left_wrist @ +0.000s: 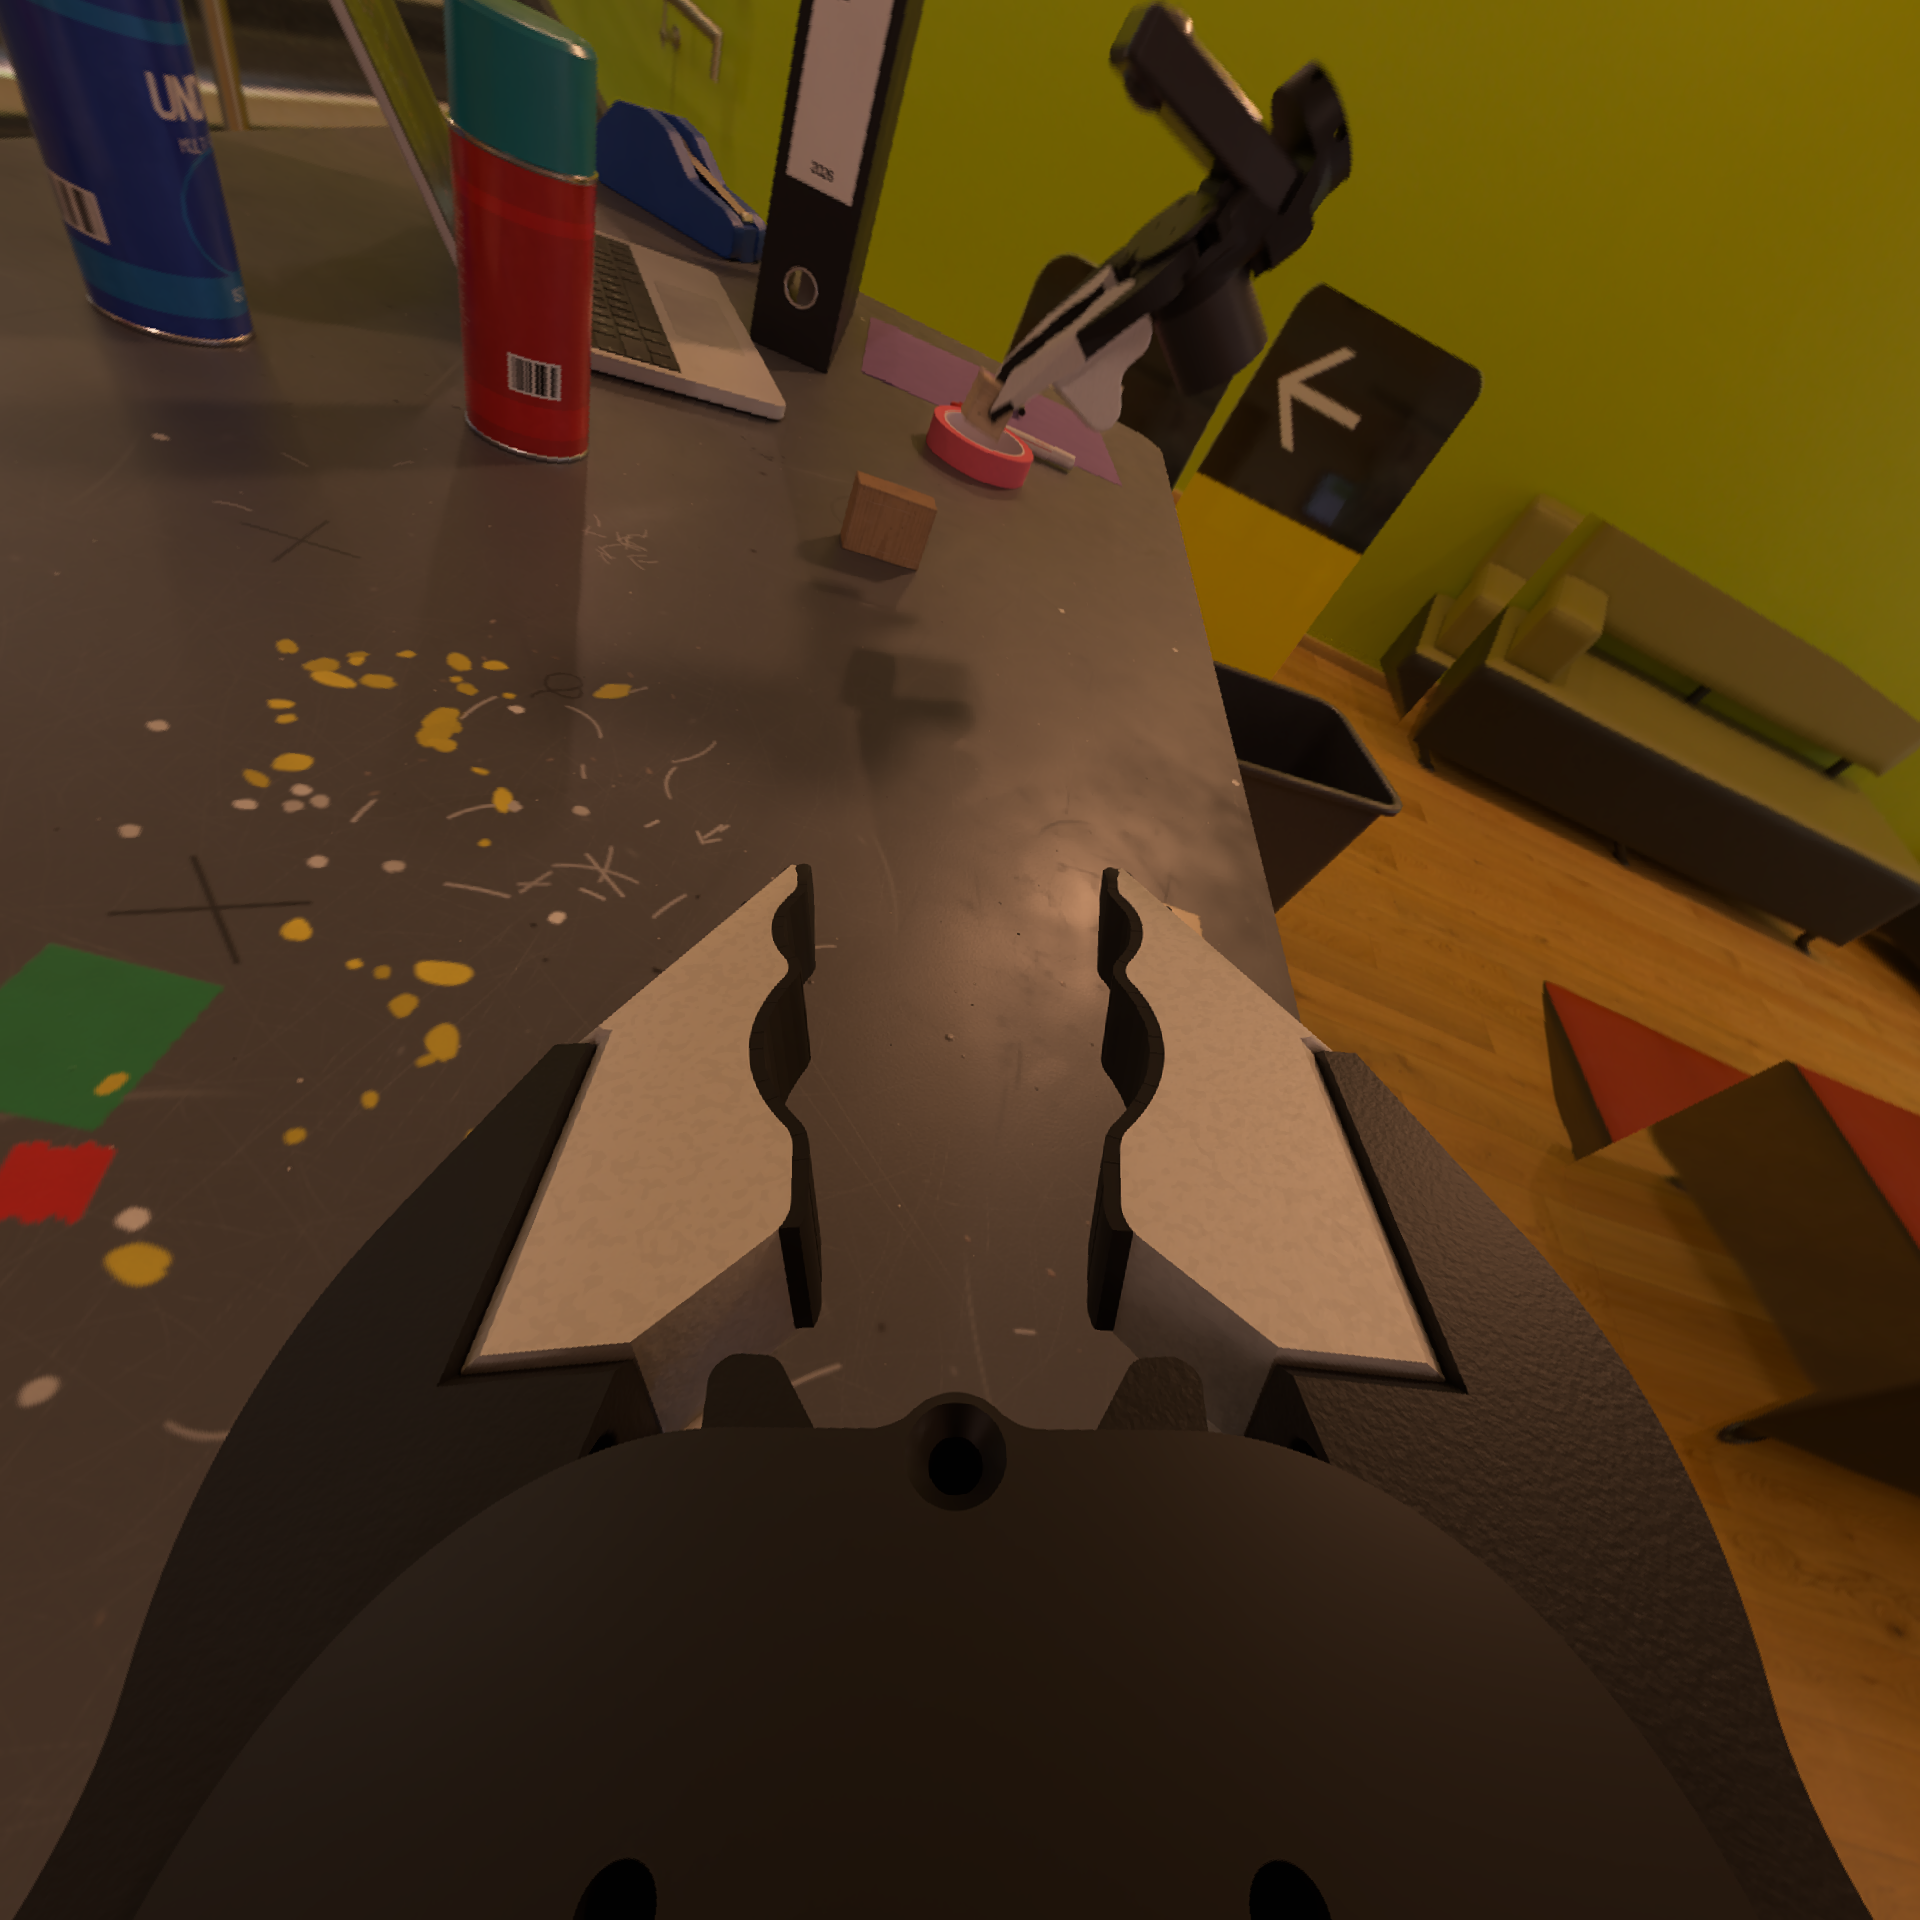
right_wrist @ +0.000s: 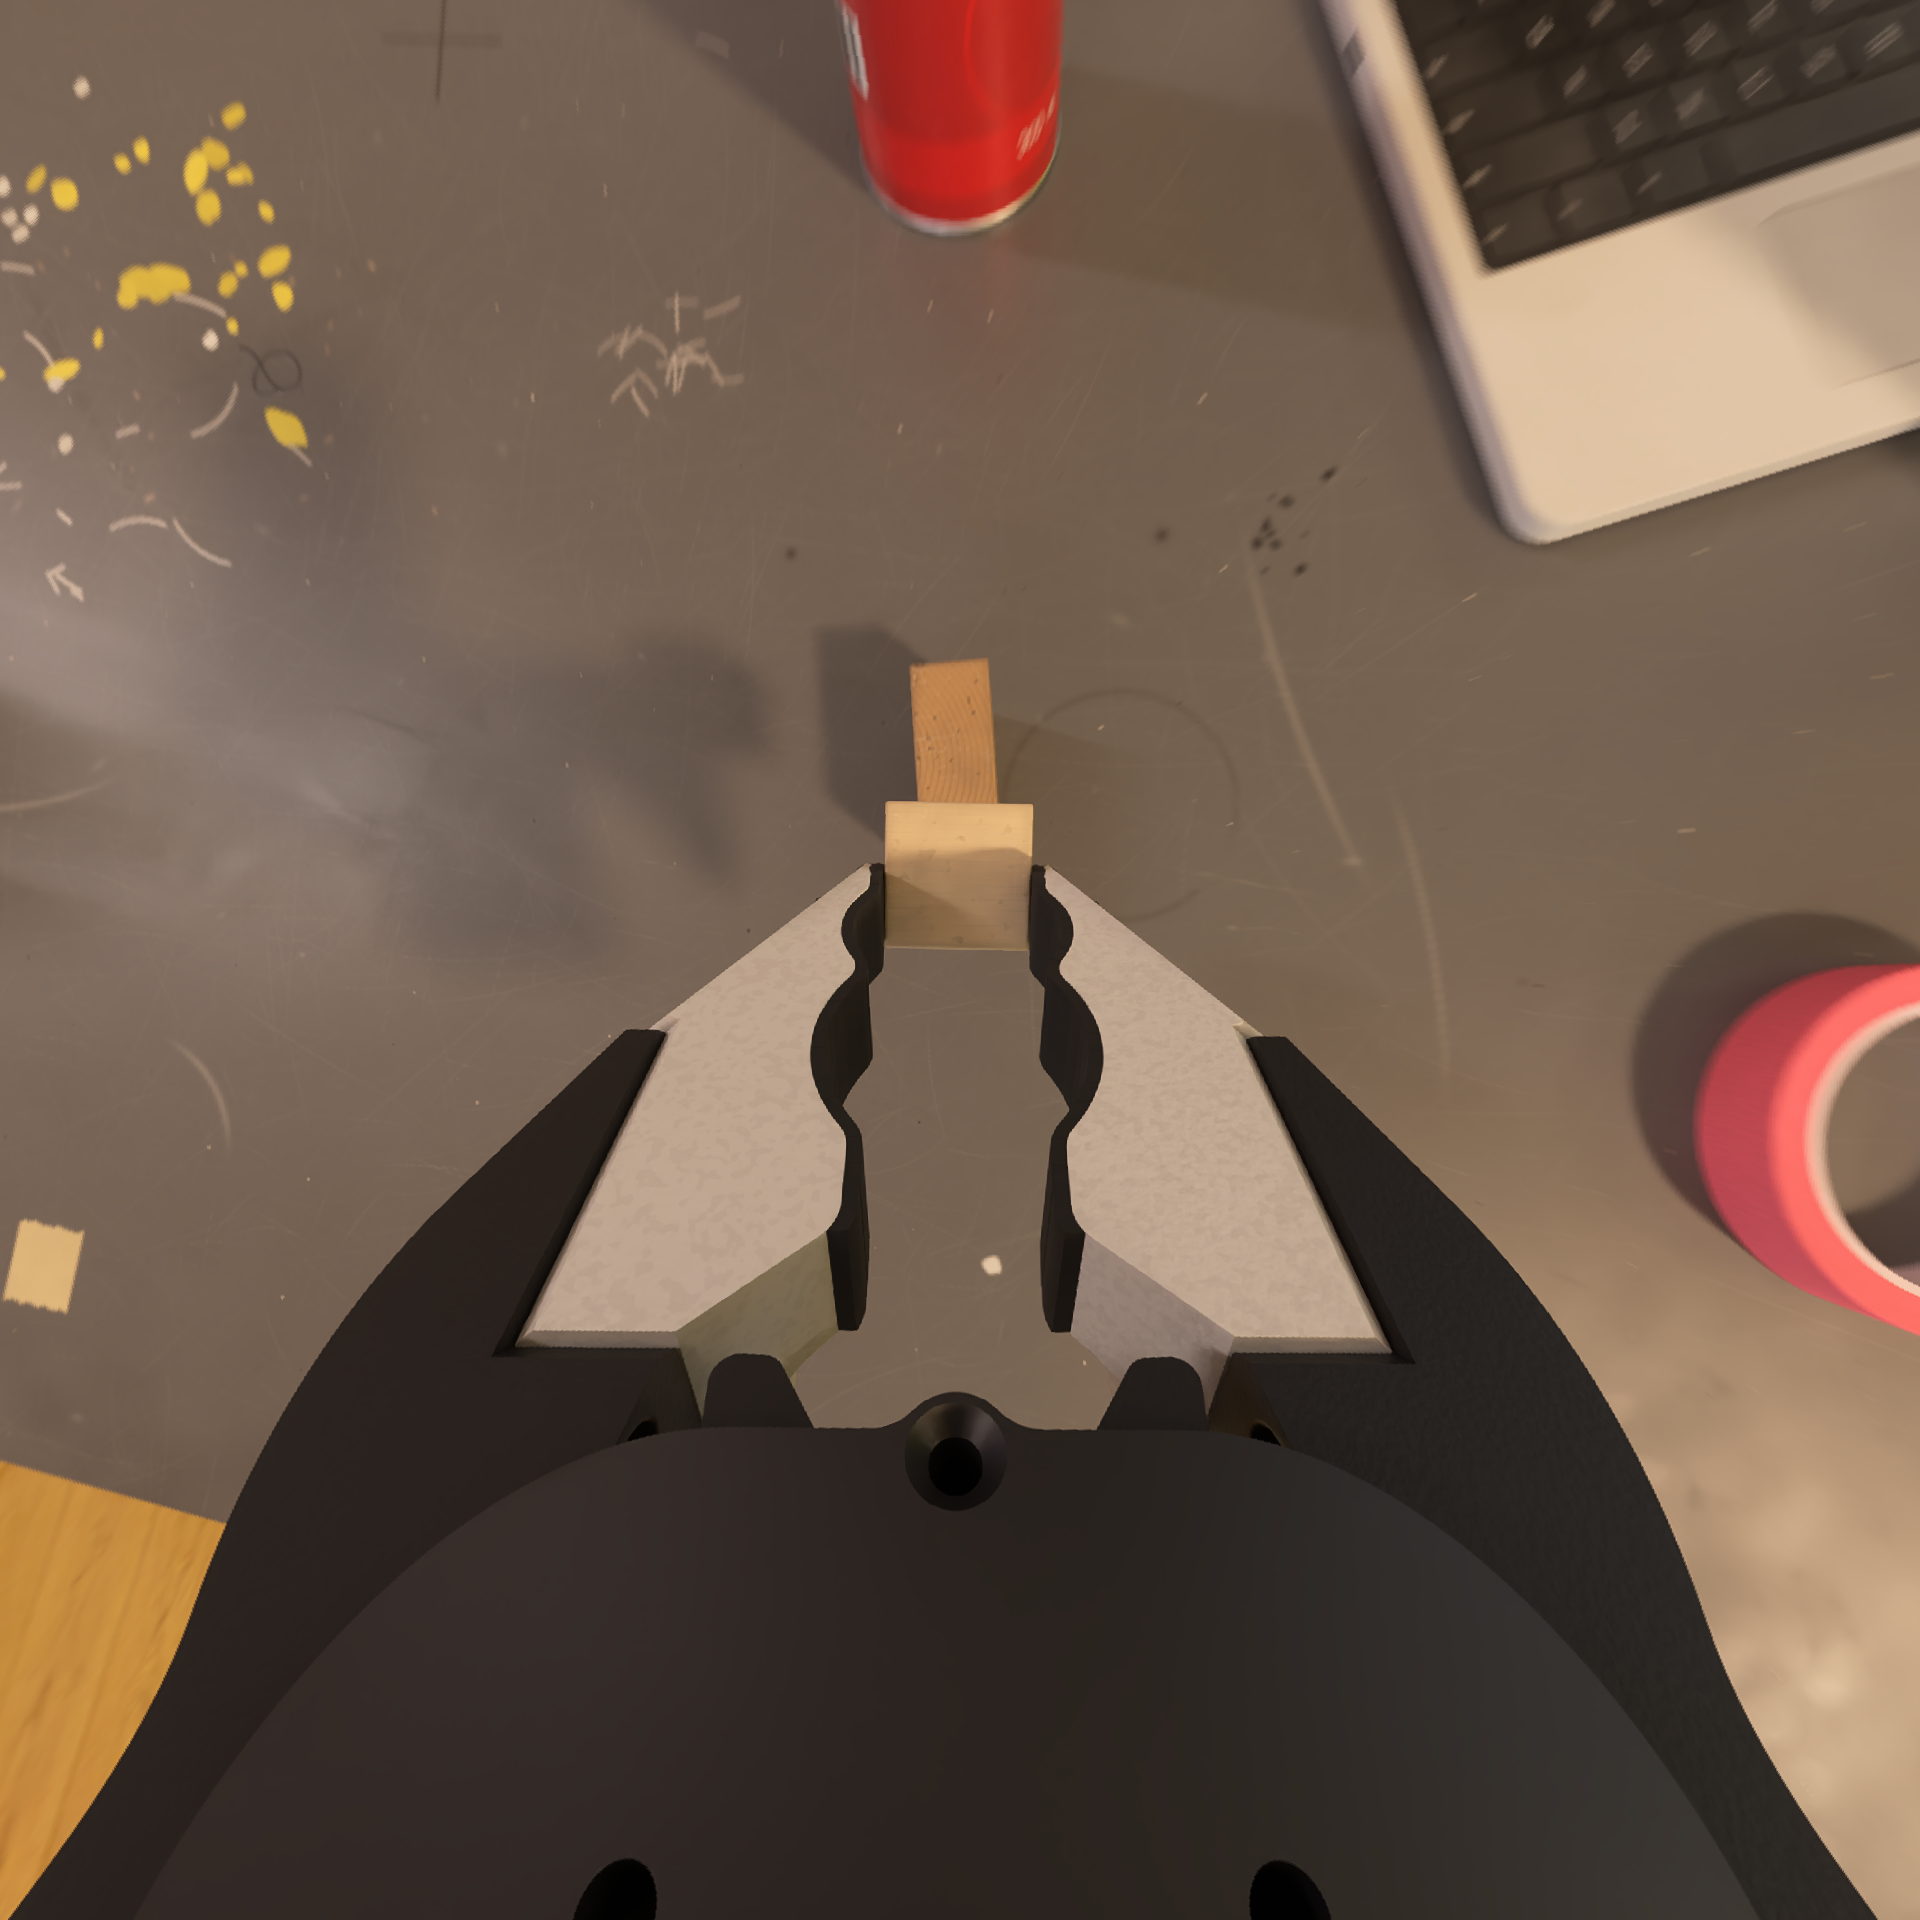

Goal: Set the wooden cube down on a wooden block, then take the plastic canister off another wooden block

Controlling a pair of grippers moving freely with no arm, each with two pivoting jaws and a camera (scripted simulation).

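Bench is dark grey, scuffed w/ chalky scratches, pencilled crosses, yellow & white paint spatter, plus a green patch and a red patch at the left edge. Glossy glare near the right edge.

Left tongs hang over bare bench, jaws wide, nothing between them.

Right tongs are clamped on the wooden cube, pale, held at the fingertips above the bench. In left wrist view the right tongs sit far off, tips down by the pink tape roll, cube just visible at the tips.

Wooden block lies on the bench, near the tape roll, apart from it. In right wrist view the block shows just beyond the cube, lower down; can't tell if they touch.

Far side of bench: blue can, red can w/ teal cap, open laptop, blue tape dispenser, black binder, purple sheet. Canister on a block: can't pick it out.

Room: yellow-green wall, wood floor, dark bin beside the bench, black sign w/ white arrow, low grey sofa, red-and-dark shapes on the floor at right.
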